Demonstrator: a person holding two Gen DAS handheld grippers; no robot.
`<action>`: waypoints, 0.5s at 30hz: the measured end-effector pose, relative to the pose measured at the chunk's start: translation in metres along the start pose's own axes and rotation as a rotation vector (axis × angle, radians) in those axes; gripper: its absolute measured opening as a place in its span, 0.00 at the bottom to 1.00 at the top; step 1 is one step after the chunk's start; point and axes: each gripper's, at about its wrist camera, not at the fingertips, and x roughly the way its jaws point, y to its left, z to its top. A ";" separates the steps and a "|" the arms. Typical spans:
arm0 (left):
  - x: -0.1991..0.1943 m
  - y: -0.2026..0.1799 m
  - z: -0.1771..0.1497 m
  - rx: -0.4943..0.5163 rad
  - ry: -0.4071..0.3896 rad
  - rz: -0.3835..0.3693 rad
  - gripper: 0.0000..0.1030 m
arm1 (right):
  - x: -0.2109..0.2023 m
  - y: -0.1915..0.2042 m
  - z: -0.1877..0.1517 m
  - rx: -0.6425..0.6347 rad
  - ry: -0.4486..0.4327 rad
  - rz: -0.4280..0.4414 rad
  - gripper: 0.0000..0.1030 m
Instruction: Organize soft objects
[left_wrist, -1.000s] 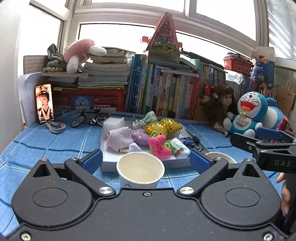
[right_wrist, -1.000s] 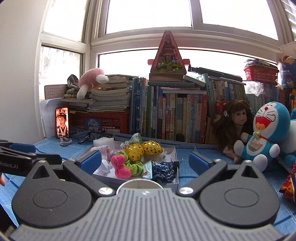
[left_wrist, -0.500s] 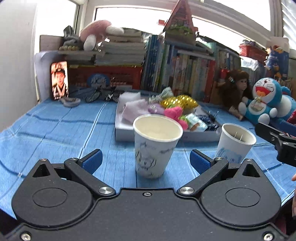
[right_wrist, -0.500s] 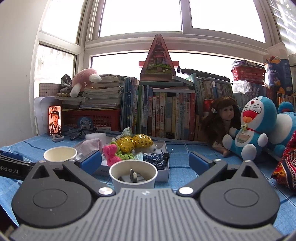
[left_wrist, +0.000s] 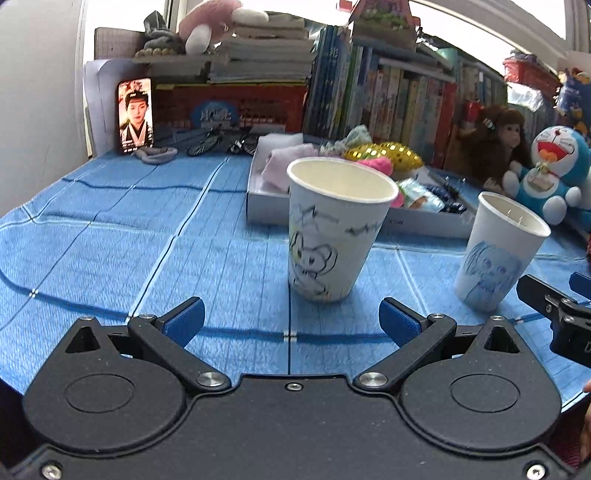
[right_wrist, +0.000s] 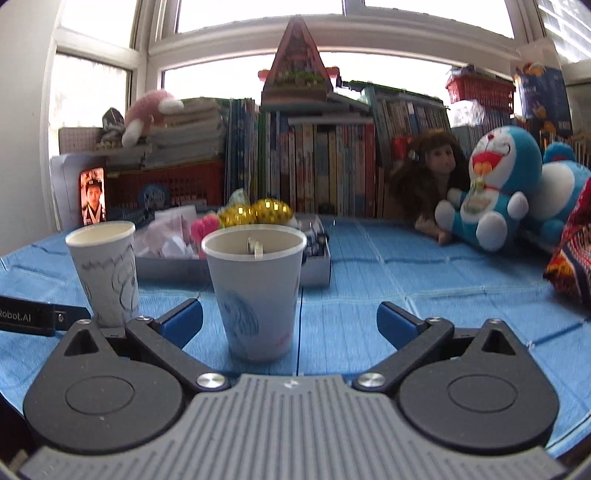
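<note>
Left wrist view shows our left gripper with its blue fingers spread wide and holding nothing, low over the blue tablecloth. A paper cup with a line drawing stands upright just ahead, between the finger lines but clear of both pads; a second cup with a blue drawing stands to its right, apart from it. Behind them the white tray holds the soft things: a pale pink cloth, a pink piece and gold spotted ones, piled together. Whether they are waiting to go into the cups or have been gathered there, we cannot tell. If we go for the tray, we judge it best to rise above the cup rims, since a low push forward would tip the light cup. Open cloth lies to the left of the cup, the freest lane. Right wrist view shows our right gripper, fingers likewise wide apart and empty, with the blue-drawn cup close in front, nearer the left finger, and something small and metallic inside it. The other cup stands to its left beside the left gripper's tip, the tray behind, and bare cloth opens to the right before the plush toys.
</note>
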 end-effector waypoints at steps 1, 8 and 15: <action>0.002 0.000 -0.002 0.000 0.007 0.005 0.98 | 0.001 0.000 -0.002 0.001 0.007 -0.002 1.00; 0.013 -0.006 -0.011 0.014 0.038 0.036 0.99 | 0.008 0.001 -0.013 0.004 0.055 -0.022 1.00; 0.017 -0.010 -0.012 0.042 0.039 0.056 1.00 | 0.019 0.002 -0.022 0.000 0.108 -0.041 1.00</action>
